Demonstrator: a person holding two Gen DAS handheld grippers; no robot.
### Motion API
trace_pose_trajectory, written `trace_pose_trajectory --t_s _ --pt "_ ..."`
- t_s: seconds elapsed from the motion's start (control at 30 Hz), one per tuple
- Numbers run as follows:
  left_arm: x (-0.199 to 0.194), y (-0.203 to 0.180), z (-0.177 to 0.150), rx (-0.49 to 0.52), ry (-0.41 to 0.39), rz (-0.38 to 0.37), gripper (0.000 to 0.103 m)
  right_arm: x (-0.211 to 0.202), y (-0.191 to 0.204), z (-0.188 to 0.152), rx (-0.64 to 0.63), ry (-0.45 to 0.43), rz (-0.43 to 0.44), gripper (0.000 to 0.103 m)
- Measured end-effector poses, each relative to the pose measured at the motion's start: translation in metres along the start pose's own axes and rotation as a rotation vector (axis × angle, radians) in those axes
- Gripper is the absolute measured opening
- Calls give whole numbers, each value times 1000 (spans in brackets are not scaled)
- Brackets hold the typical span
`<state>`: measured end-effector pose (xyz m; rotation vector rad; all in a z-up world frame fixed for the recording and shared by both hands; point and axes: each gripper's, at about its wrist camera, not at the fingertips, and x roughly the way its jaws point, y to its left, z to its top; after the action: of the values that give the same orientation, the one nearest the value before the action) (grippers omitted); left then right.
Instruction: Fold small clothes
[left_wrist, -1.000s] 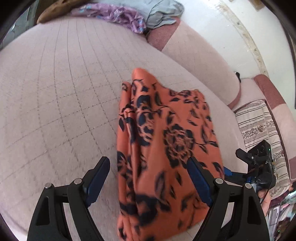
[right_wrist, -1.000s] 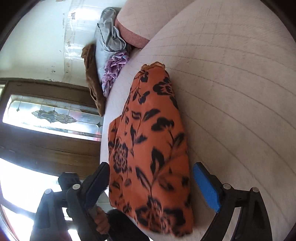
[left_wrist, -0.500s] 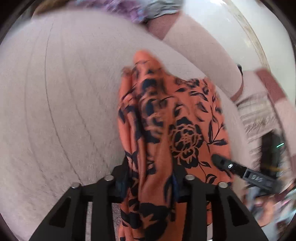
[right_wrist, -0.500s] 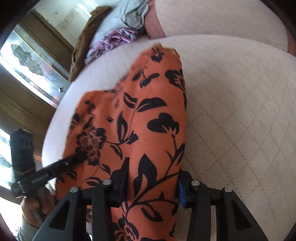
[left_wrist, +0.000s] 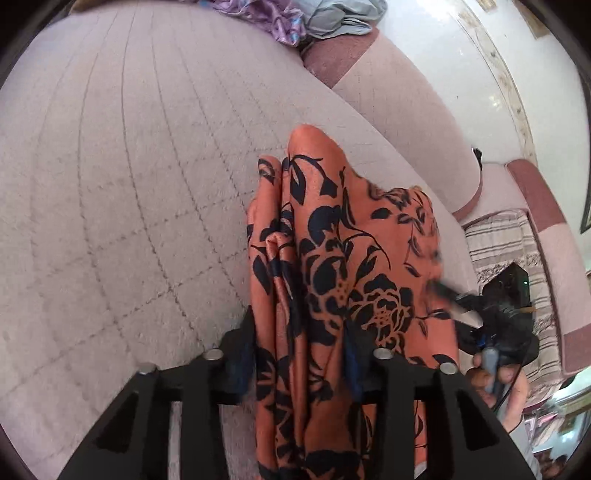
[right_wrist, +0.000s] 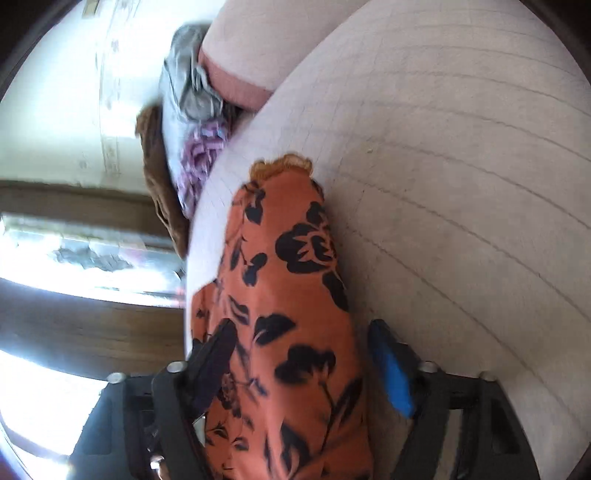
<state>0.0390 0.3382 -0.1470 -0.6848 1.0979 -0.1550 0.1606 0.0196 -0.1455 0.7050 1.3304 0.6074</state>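
Note:
An orange garment with a black flower print (left_wrist: 354, 258) lies partly folded on a pale quilted cushion (left_wrist: 110, 184). My left gripper (left_wrist: 299, 354) is shut on the near edge of the garment, which bunches between its fingers. In the right wrist view the same garment (right_wrist: 288, 295) runs between the fingers of my right gripper (right_wrist: 303, 362), which is partly open around it; the blue pad (right_wrist: 391, 373) stands clear of the cloth on the right. The right gripper also shows in the left wrist view (left_wrist: 495, 314), at the garment's right edge.
A pile of other clothes, purple (left_wrist: 258, 11) and grey (left_wrist: 340, 14), lies at the far end of the cushion; it also shows in the right wrist view (right_wrist: 192, 110) with a brown piece (right_wrist: 159, 177). A striped cloth (left_wrist: 506, 243) lies to the right. A window (right_wrist: 74, 251) is at left.
My left gripper closed on the garment's near edge and still holds it. My right gripper closed on the garment half a second ago and has now opened again and tilted.

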Motion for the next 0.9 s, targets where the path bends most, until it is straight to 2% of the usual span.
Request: trace_pose_trajectory --t_s 0.07,0.13,0.17,0.2,0.23,0.3,0.37,0.43,0.47,0.5,0.53,0.57,0.6,0.67,0.73,0.8,0.87,0.9 --pt "-3 -6 -1 21 -6 28 39 15 19 -1 -124 8 -176 45" --pt "-10 -14 -3 43 -7 69 39 16 44 -4 -220 -23 -285 45" --pt "-15 -18 -4 40 -5 67 39 13 51 -6 -241 -34 -303 46" --pt "-25 -24 -8 45 -5 52 40 10 55 -6 -238 -42 -295 53" --pt "-38 -29 -14 71 -14 44 42 3 53 -6 -222 -40 -271 71" --pt "-58 -36 -33 114 -25 30 55 -19 45 -17 -163 -19 -157 81" --pt "-66 -37 -48 131 -23 22 60 -34 38 -39 -146 2 -127 81" --pt "-61 -34 -66 146 6 62 60 -44 29 -67 -149 28 -103 81" --pt "-49 -32 -72 148 43 102 42 -46 22 -78 -141 39 -105 81" --pt "-40 -27 -72 120 68 109 26 -44 18 -90 -145 62 -104 81" --pt "-37 -15 -72 58 65 59 26 -39 16 -98 -166 84 -113 78" --pt "-39 -3 -68 -10 69 -2 26 -37 12 -111 -211 91 -158 71" --pt "-41 4 -65 -55 74 -37 26 -37 14 -116 -249 73 -203 61" --pt "-38 12 -62 -97 92 -70 26 -45 14 -119 -240 67 -198 58" --pt "-38 9 -63 -72 96 -37 29 -51 8 -118 -219 66 -187 59" --pt "-42 -1 -63 -30 92 34 44 -51 -1 -115 -182 76 -149 60" --pt "-55 -10 -64 1 83 67 47 -64 -8 -116 -136 67 -123 69" --pt "-61 -14 -63 5 70 58 48 -70 -7 -116 -134 54 -120 74"
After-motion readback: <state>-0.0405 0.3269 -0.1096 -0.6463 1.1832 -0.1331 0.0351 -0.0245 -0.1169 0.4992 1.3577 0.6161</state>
